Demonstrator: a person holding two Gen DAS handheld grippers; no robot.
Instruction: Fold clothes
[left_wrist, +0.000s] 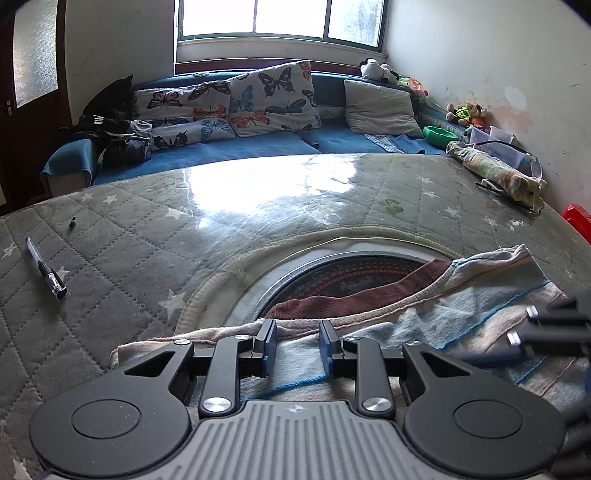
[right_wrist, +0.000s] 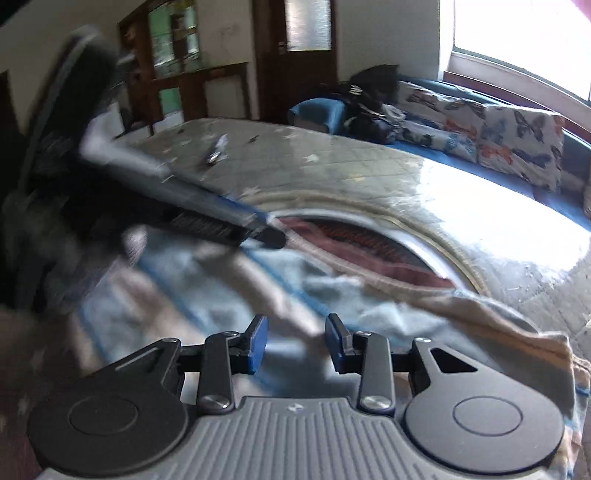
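A pale blue and beige striped cloth (left_wrist: 461, 314) lies on the table over a round inset (left_wrist: 354, 273), with a dark red-brown cloth (left_wrist: 332, 302) under its far edge. My left gripper (left_wrist: 297, 332) is open, its jaws just above the cloth's near-left edge. The right gripper's fingers (left_wrist: 546, 332) enter that view at the right. In the right wrist view, my right gripper (right_wrist: 296, 334) is open above the same cloth (right_wrist: 221, 291), which is blurred. The left gripper (right_wrist: 229, 221) reaches in from the left there.
The table has a grey quilted star-pattern cover (left_wrist: 122, 236) under clear plastic. A pen (left_wrist: 46, 269) lies at the left. A rolled cloth (left_wrist: 495, 170) and plastic boxes (left_wrist: 495, 142) sit at the far right. A blue sofa (left_wrist: 236, 147) with butterfly cushions stands behind.
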